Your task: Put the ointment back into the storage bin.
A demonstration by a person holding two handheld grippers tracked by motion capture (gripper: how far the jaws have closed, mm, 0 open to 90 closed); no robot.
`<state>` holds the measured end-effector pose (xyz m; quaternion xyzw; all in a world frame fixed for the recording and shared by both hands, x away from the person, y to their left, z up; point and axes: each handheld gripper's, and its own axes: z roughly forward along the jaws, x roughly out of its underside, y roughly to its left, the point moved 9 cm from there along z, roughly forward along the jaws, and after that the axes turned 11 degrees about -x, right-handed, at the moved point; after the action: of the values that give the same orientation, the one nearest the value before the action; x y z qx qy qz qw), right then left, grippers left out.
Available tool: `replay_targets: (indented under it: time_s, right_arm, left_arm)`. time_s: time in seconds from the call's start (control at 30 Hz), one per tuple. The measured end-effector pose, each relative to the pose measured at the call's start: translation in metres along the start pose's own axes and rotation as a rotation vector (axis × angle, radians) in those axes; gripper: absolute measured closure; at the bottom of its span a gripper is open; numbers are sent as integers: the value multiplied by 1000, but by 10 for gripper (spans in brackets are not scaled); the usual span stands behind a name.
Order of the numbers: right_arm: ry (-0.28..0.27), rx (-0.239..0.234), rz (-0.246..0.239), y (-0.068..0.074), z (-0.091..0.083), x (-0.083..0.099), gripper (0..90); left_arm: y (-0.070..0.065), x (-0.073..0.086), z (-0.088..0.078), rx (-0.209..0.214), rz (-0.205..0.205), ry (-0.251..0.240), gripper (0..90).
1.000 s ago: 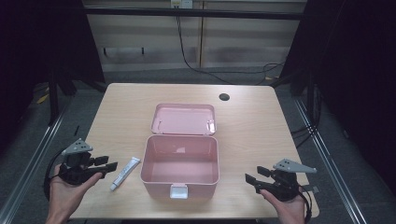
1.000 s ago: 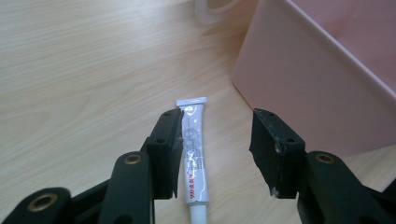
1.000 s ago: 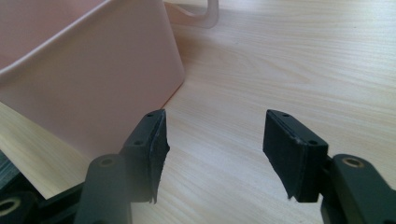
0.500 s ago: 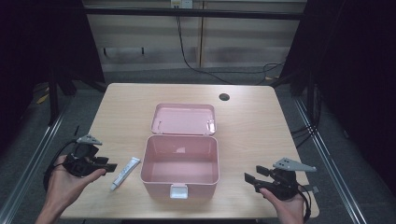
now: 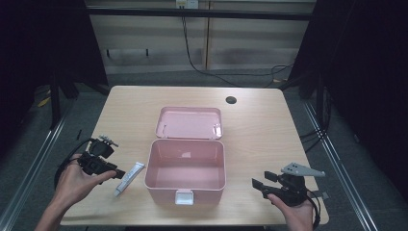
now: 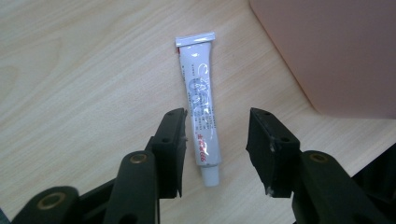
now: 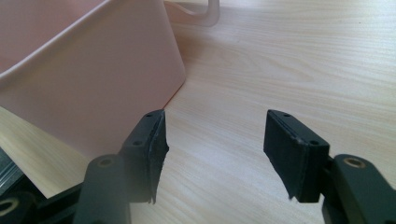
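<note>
Tube [image 6: 201, 114]: white, printed, capped, flat on table | left hand-held gripper [image 6: 217, 140]: jaws closing astride, untouched

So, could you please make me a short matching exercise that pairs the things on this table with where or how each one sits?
Things:
1. white tube
2. pink box
3. left tongs
4. right tongs

Places or states:
A. standing open in the middle of the table, lid tipped back
B. empty, beside the box's right wall
C. lying flat on the wood left of the box
D. straddling the tube's cap end, jaws just closing in, pads not yet pressing it

Pairs: 1-C, 2-A, 3-D, 4-B
</note>
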<state>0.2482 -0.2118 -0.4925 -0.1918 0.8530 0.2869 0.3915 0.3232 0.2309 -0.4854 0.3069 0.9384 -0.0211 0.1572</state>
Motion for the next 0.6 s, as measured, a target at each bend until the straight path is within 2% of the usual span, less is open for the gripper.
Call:
replay_targets:
  time_s: [0.2,0.23,0.3,0.43,0.5,0.57,0.6]
  right_arm:
    - [2,2,0,0,0,0,388]
    - [3,0,1,0,0,0,388]
    - [5,0,2,0,1,0,387]
    - [8,0,3,0,1,0,383]
    - [10,3,2,0,1,1,382]
    - [11,2,4,0,1,1,382]
    - [12,2,4,0,1,1,382]
  left_arm:
    - [1,0,12,-7,10,72,591]
    - [3,0,14,-13,23,82,589]
    - [4,-2,18,-28,23,98,588]
    - [5,-6,25,-35,60,134,621]
    - [4,-7,29,-29,52,139,629]
    - [5,-6,32,-28,69,163,629]
    - [5,-6,35,-30,55,165,629]
